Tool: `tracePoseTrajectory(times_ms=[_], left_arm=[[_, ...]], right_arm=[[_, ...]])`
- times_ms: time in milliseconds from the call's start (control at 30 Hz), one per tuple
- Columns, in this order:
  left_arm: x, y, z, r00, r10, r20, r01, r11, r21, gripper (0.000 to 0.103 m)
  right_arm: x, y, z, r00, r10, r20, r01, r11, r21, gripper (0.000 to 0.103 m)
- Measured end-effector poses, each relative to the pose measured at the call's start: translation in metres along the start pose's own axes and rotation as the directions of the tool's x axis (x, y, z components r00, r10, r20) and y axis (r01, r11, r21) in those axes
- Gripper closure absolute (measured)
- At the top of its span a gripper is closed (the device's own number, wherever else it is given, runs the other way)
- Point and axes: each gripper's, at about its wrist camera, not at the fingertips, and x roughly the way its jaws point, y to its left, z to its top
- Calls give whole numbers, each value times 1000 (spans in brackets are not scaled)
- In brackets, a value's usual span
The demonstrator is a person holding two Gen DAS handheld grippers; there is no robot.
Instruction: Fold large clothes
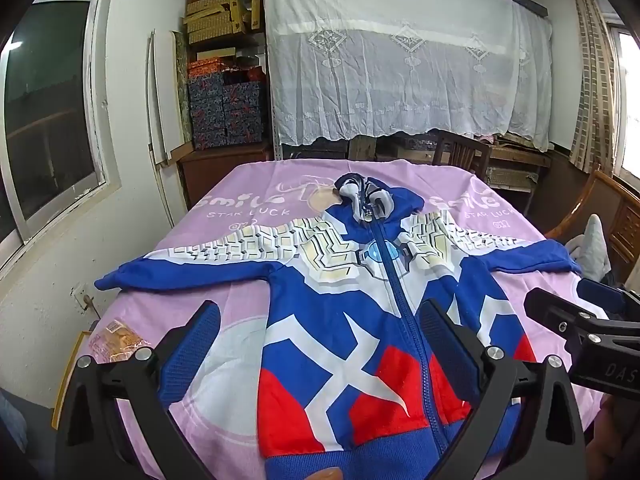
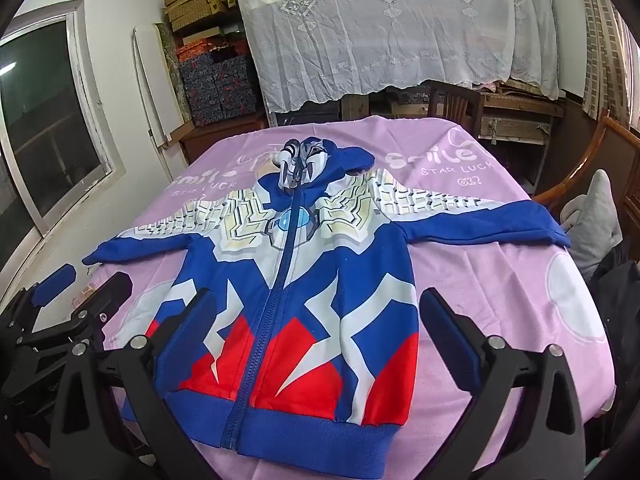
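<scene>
Here the hooded jacket (image 1: 352, 280) lies flat, front up and zipped, on a table under a pink cloth (image 1: 248, 184), its hem toward the near edge and its hood toward the far edge. The left gripper (image 1: 320, 344) hangs above the hem end, jaws spread wide with nothing between them; in its own view the zipper (image 1: 400, 300) runs up just inside its right finger. The right gripper (image 2: 318, 328) hovers beside it over the same hem end, jaws likewise spread and empty, framing the red and blue lower panels; neither touches the fabric as far as can be seen. Each gripper shows at the edge of the other's view.

The jacket is blue with red wedges above a blue ribbed hem, white lightning-like bands crossing the body, a pale armour print over the chest and sleeves, and a light blue oval at the chest. Both sleeves stretch straight out toward the side edges of the table; the right cuff (image 2: 556, 236) reaches the edge. The hood (image 2: 312, 160) is bunched in a heap.

The black gripper frames hide the jacket's near corners, and in the left wrist view the hem is cut off at the bottom. White lettering on the cloth is partly covered by the hood and sleeves
</scene>
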Motion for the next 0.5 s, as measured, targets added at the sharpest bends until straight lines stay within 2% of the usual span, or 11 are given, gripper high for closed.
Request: tracePoseTrajectory(times_ms=[167, 367, 500], left_arm=[[2, -2, -1, 1000, -1, -3, 1, 1000, -3, 3], [16, 0, -19, 1000, -2, -15, 2, 1000, -8, 3], [14, 1, -8, 1000, -9, -28, 9, 1000, -11, 3]], right_arm=[[0, 0, 0, 1000, -1, -2, 1, 1000, -1, 4], [4, 2, -2, 1000, -7, -1, 7, 1000, -10, 4], [5, 2, -2, 1000, -8, -2, 8, 1000, -8, 4]])
